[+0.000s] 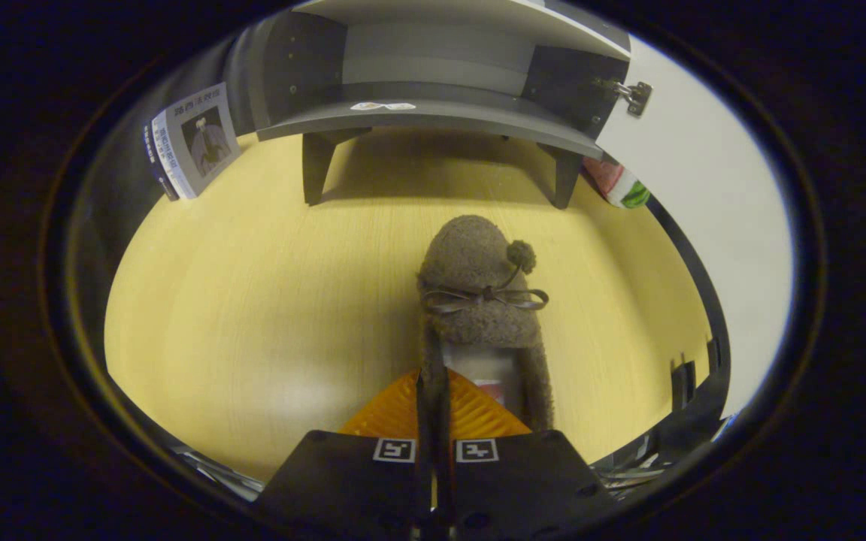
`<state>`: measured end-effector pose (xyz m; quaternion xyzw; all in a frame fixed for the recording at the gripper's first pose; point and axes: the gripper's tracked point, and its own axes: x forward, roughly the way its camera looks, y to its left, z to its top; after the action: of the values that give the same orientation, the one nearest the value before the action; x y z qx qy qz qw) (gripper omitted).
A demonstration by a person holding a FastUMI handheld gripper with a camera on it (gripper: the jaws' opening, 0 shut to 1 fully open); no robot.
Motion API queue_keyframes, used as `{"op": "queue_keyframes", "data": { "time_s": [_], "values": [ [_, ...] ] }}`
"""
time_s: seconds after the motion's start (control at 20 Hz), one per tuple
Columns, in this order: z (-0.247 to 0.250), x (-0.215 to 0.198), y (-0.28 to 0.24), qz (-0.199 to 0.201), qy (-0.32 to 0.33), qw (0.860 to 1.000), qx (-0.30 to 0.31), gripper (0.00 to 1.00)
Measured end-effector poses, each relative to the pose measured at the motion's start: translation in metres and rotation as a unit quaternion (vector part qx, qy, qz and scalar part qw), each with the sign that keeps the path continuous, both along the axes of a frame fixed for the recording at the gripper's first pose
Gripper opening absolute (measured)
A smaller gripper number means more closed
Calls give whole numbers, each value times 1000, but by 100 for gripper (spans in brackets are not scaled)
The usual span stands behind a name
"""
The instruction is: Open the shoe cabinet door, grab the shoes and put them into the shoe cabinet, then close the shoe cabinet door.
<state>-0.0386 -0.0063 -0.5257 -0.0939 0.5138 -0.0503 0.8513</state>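
Shoe handling is the step in hand: the hand-held gripper has its two fingers pressed together on the left side wall of the shoe's opening, pinching that fuzzy collar between them. The shoe hangs or rests just ahead of the fingers, toe pointing away toward the cabinet; whether its sole touches the surface cannot be told from this view.

To carry out the step well, keep the pinch firm, since only a thin strip of soft wall is gripped and the shoe's weight sits forward of the hold. Lift enough to clear the lower shelf, travel straight ahead, and set the shoe down fully inside before releasing. Avoid swinging the toe into the cabinet leg.

Materials and shapes: the shoe is brown, with a woolly, napped outer, a rounded toe, a thin ribbon bow across the top and a small pompom. Its inner lining looks pale. The surface is smooth, light wood grain. The cabinet is dark grey board with flat shelves, short square legs and a white door standing open on a metal hinge. A book leans to the cabinet's left.
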Motion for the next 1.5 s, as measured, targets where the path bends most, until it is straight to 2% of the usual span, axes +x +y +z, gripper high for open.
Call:
{"op": "queue_keyframes", "data": {
  "time_s": [0.55, 0.85, 1.15, 1.5],
  "values": [
    [5, 1, -2, 23, -2, 1000, -1, 3],
    [38, 13, -13, 27, -26, 999, -8, 2],
    [109, 20, -22, 24, -64, 998, -14, 3],
    [245, 39, -18, 22, -128, 991, -20, 3]
  ]
}}
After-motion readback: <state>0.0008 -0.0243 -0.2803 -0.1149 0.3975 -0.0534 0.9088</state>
